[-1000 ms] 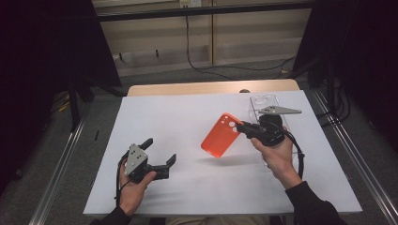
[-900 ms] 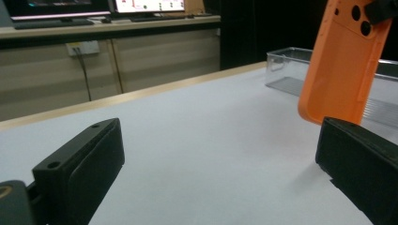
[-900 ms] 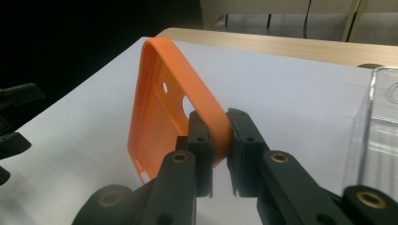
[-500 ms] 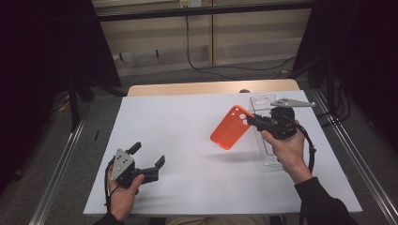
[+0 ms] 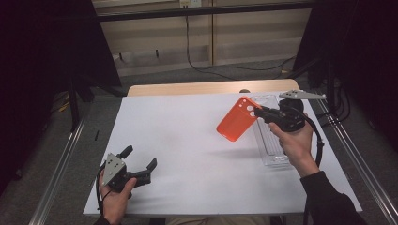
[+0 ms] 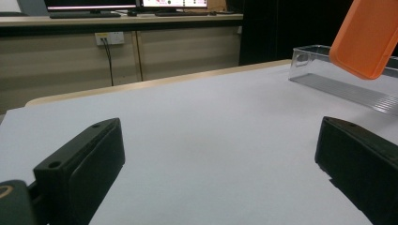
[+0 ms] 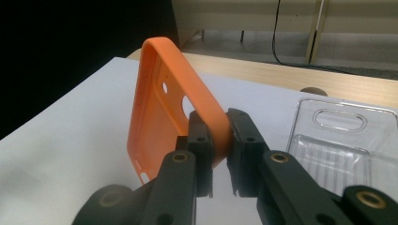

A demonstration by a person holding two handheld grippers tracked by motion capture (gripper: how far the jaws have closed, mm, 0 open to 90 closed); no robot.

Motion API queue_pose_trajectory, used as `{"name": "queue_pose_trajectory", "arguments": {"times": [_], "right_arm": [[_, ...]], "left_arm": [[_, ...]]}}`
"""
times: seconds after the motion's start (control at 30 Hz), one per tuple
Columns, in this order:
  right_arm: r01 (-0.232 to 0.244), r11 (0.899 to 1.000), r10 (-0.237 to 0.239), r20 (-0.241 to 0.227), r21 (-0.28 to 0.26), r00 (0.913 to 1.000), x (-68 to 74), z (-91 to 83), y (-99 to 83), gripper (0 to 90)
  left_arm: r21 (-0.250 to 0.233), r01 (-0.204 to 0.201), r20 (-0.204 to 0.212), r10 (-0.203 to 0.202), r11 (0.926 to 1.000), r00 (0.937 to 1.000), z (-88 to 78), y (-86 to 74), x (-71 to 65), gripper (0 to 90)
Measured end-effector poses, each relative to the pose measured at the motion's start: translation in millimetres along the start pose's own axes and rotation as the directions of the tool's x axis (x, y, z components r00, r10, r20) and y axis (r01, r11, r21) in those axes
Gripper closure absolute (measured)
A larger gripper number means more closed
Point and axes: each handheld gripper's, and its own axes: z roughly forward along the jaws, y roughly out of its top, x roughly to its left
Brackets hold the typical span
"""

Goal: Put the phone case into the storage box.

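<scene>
High view puts your right gripper [image 5: 259, 113] clamped on the orange phone case [image 5: 237, 119], lifted left of the clear tray [image 5: 272, 145] (far right), while left gripper view shows your left gripper [image 6: 220, 159] spread wide, holding nothing, near-left.

A clear plastic tray [image 5: 272, 140] lies on the white table [image 5: 187, 140], cables [image 5: 197, 51] behind.

We see the white table [image 5: 187, 140] evenly and brightly lit from above, while the room to the far left and right sinks into near black. Soft shadows lie under the orange phone case [image 5: 237, 119] and beside the left gripper [image 5: 141, 172]. In the right gripper view its nearest jaw parts look slightly soft
</scene>
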Motion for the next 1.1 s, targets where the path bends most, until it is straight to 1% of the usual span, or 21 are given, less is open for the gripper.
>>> {"name": "queue_pose_trajectory", "arguments": {"times": [0.03, 0.13, 0.3, 0.57, 0.7, 0.77, 0.87, 0.97, 1.03, 1.1], "right_arm": [[0.004, 1.0, -0.004, 0.004, -0.003, 1.0, -0.5, 0.1, 0.9, 80.2], [0.01, 1.0, -0.01, 0.011, -0.011, 0.9999, -1.4, -0.5, 3.6, 80.2], [0.026, 0.999, -0.026, 0.027, -0.02, 0.9993, -4.7, -2.3, 7.7, 80.3], [0.045, 0.998, -0.043, 0.055, -0.037, 0.9975, -15.0, -6.1, 13.6, 80.3], [0.046, 0.998, -0.043, 0.067, -0.048, 0.9969, -18.9, -8.5, 16.7, 80.2], [0.055, 0.997, -0.051, 0.073, -0.051, 0.996, -21.0, -9.5, 17.5, 80.2], [0.053, 0.997, -0.048, 0.084, -0.055, 0.9953, -24.3, -10.4, 18.3, 80.2], [0.045, 0.997, -0.038, 0.097, -0.064, 0.9946, -28.7, -11.1, 19.1, 80.2], [0.058, 0.997, -0.051, 0.107, -0.06, 0.9929, -31.5, -11.2, 19.6, 80.2], [0.052, 0.997, -0.045, 0.114, -0.059, 0.9925, -34.1, -12.1, 20.2, 80.2]], "left_arm": [[-0.004, 0.012, -0.001, -0.012, 0.9999, 0.9999, 0.6, -0.1, -0.3, 1.8], [-0.006, 0.01, -0.007, -0.01, 0.9999, 0.9999, 0.2, -0.1, 0.4, 1.8], [-0.005, 0.007, -0.005, -0.007, 1.0, 1.0, -0.4, -0.1, -0.7, 1.8], [-0.003, 0.016, -0.002, -0.016, 0.9999, 0.9999, 0.2, -0.4, 0.0, 1.8], [-0.006, 0.022, -0.005, -0.022, 0.9997, 0.9997, 0.0, -0.5, 0.2, 1.9], [-0.004, 0.021, -0.003, -0.021, 0.9998, 0.9998, -0.3, -0.4, 0.5, 1.9], [-0.003, 0.031, 0.021, -0.031, 0.9995, 0.9993, -1.4, 0.4, 0.0, 1.9], [-0.009, 0.029, 0.015, -0.029, 0.9995, 0.9995, -1.7, 0.4, -1.3, 1.9], [-0.004, 0.033, 0.016, -0.032, 0.9995, 0.9993, -1.6, 0.2, -1.4, 1.9], [-0.005, 0.027, 0.012, -0.027, 0.9996, 0.9996, -1.9, 0.3, -1.1, 1.9]]}}
